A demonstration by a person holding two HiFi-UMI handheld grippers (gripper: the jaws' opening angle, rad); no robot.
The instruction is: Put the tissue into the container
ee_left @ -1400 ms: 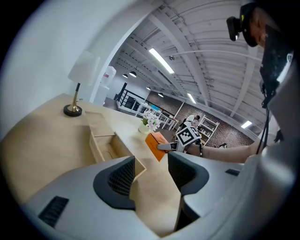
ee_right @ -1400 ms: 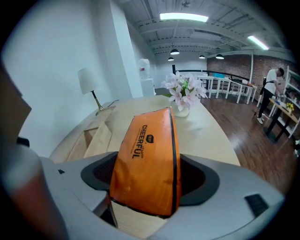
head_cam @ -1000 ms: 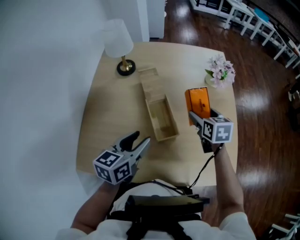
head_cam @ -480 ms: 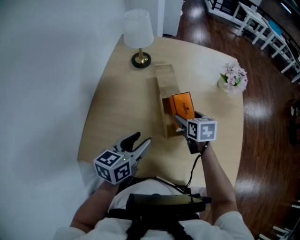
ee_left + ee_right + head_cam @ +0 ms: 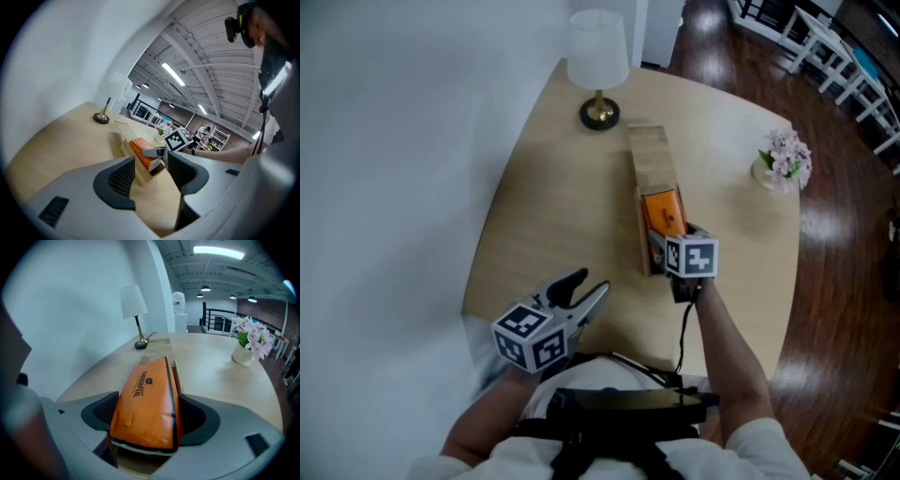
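A: How does the tissue pack [image 5: 145,404] look?
B: Orange, soft, black-edged; the right gripper [image 5: 147,414] pinches it, tilted, at the near end of the wooden container [image 5: 651,178].
A: And the left gripper [image 5: 152,171]?
B: Jaws apart, empty.

The tissue pack [image 5: 147,399] is coloured bright orange, lettered in black, with a dark seam along one edge. The container [image 5: 652,159] is seen in pale grained wood, close in tone to the beige table [image 5: 553,206]. The lamp [image 5: 598,61] is given a white shade, a brass stem and a dark base. The flowers [image 5: 787,155] are tinted pink and white. The left gripper [image 5: 589,283] and right gripper [image 5: 147,416] are finished in grey, and their cubes are patterned with black-and-white squares. The floor [image 5: 844,234] is stained dark brown.
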